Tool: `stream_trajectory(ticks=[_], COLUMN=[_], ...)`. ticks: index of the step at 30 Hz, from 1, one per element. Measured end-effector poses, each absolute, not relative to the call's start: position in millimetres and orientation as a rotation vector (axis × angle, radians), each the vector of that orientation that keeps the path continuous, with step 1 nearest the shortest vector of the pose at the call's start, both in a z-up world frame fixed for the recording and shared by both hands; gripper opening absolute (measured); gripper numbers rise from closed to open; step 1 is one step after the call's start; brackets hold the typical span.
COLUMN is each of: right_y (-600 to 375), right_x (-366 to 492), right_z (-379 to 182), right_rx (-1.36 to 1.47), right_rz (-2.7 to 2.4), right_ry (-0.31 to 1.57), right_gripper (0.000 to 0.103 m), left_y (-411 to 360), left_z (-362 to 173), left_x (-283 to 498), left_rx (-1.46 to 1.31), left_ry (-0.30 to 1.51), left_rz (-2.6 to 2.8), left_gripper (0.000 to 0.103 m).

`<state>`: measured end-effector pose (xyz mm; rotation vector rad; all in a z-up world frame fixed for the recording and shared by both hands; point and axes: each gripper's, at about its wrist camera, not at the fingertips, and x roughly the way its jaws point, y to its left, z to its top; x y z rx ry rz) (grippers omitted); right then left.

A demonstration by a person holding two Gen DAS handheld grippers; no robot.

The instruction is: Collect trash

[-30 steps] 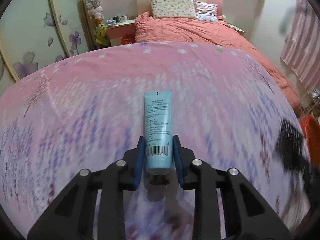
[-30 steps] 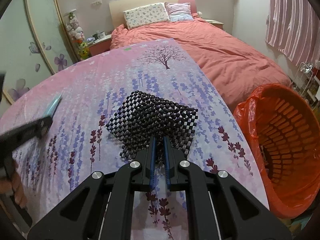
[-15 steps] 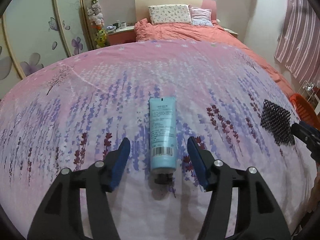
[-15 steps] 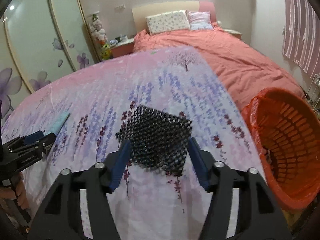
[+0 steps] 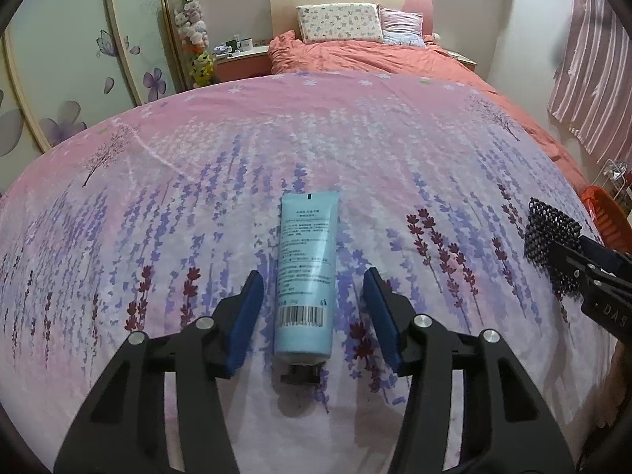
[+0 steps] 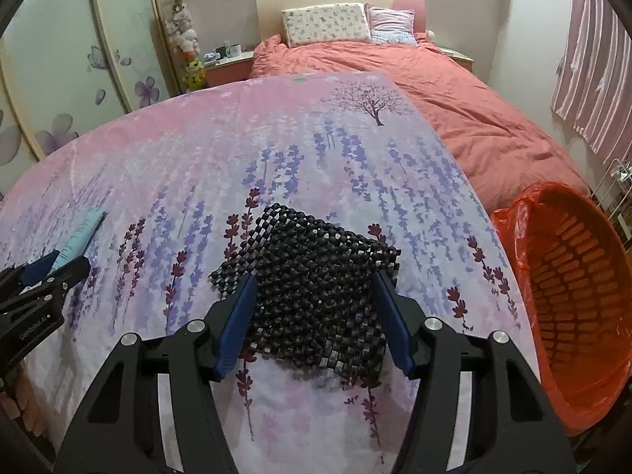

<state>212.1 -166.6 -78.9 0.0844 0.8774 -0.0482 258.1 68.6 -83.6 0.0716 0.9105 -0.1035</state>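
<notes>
A light blue tube [image 5: 306, 272] with a black cap lies flat on the pink lavender-print sheet [image 5: 197, 205]. My left gripper [image 5: 313, 308] is open, its blue pads on either side of the tube's lower end, not touching it. A black beaded mat [image 6: 316, 288] lies on the sheet near its right edge. My right gripper [image 6: 314, 318] is open around the mat's near part. The tube also shows in the right wrist view [image 6: 79, 233], and the mat in the left wrist view [image 5: 551, 237].
An orange basket [image 6: 568, 296] lined with an orange bag stands on the floor right of the sheet's edge. A coral-covered bed [image 6: 454, 91] with pillows lies behind. Wardrobe doors with flower prints [image 5: 59, 79] stand to the left.
Both grippers have opened. The left one let go of the blue tube and the right one let go of the black mat; both things now lie on the sheet.
</notes>
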Motion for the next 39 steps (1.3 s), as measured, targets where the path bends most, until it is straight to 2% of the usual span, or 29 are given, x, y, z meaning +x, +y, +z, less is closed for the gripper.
stream_trajectory(ticks=[9,12,14,15,17,33,39], right_y=[-166.6,-169.7,-169.9,-170.3,-169.9,-191.2,-190.0], right_x=[212.8,209.9,207.7,206.8,203.8,179.6,189.1], right_z=[-78.2,-78.5,-79.3,-79.2,-79.3,-57.8,-71.8], right_rx=[0.091,0.096,0.109,0.115,0.124,0.204,0.211], right_rz=[-0.047,-0.03,0.001,0.009,0.01,-0.006,-0.015], right_ry=[0.875,0.867,0.864,0.862,0.857,0.795,0.842], right_gripper=[0.06,0.041,0.018,0.014,0.009,0.008,0.008], left_y=[83.0,81.1,80.6,79.9,77.8,73.9,69.1], left_z=[-81.8,-81.6,-81.3,-81.0,-80.8,-62.0,-72.5], left_x=[256.5,256.5,255.9,255.7,255.9,242.5,251.4], left_rx=[0.009,0.05,0.061,0.064,0.068,0.069,0.056], left_ry=[0.905,0.907,0.905,0.903,0.902,0.854,0.887], left_rz=[-0.119,-0.115,-0.113,-0.114,-0.107,-0.128,-0.12], left_gripper=[0.047,0.042,0.034,0.029,0.029,0.029,0.029])
